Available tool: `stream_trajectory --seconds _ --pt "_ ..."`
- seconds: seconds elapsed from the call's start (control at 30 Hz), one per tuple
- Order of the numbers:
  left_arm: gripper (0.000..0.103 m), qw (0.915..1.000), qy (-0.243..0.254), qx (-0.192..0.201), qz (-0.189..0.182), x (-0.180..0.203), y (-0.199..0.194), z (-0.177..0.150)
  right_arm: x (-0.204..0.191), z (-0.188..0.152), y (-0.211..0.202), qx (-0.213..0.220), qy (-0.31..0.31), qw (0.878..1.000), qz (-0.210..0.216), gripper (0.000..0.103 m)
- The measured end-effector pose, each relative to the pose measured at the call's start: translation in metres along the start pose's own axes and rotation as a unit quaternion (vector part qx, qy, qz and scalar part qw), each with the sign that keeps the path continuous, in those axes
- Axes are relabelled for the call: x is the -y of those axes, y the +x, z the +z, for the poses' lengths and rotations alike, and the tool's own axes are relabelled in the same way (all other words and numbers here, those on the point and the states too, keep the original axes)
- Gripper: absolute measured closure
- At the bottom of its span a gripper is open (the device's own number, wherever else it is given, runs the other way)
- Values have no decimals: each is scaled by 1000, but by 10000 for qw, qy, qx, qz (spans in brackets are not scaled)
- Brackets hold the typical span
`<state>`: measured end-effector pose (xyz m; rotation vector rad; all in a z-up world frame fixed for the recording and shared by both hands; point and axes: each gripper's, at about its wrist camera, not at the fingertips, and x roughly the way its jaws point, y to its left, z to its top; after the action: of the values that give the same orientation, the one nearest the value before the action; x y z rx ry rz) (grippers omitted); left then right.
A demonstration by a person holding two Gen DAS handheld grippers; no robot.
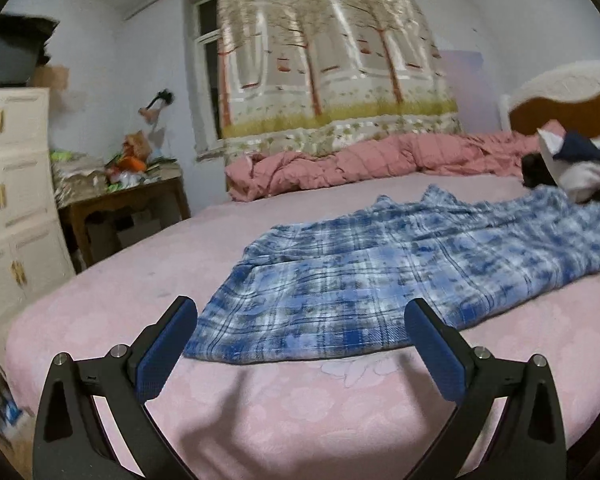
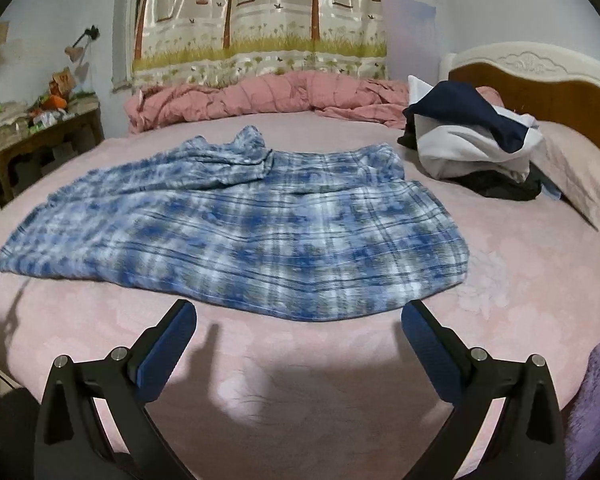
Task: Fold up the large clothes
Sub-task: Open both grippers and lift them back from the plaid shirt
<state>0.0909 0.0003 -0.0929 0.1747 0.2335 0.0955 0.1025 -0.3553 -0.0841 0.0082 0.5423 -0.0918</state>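
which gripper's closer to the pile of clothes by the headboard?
Right. The right gripper faces the blue plaid garment with the pile of clothes just beyond; from the left gripper it sits at the far right edge.

Rumpled pink quilt (image 2: 260,96), tree-print curtain (image 2: 260,16)

One blue plaid garment (image 2: 236,224) spread on one bed (image 2: 340,380). One rumpled pink quilt (image 2: 260,96) along the far edge. One pile of clothes (image 2: 476,148) by one headboard (image 2: 540,80). One curtain (image 2: 260,12). One cluttered side table (image 2: 44,136). Two grippers, left gripper (image 1: 300,344) and right gripper (image 2: 299,342), two fingers each.
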Motion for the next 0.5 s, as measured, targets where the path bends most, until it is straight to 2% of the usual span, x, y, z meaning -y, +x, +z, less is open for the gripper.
stream_trajectory --seconds 0.13,0.2,0.37,0.5 --pt "0 9961 109 -309 -818 4 18 6 -5 2 9 -280 -422 9987 12 0" --pt "0 9928 447 -495 -994 13 28 10 -12 4 15 -496 -745 9960 81 0" --pt "0 9835 1335 -775 -941 43 43 14 -28 6 23 -636 -1281 9897 37 0" --pt "0 9809 1502 -955 -781 51 55 11 -30 10 33 -786 -1280 9886 12 0"
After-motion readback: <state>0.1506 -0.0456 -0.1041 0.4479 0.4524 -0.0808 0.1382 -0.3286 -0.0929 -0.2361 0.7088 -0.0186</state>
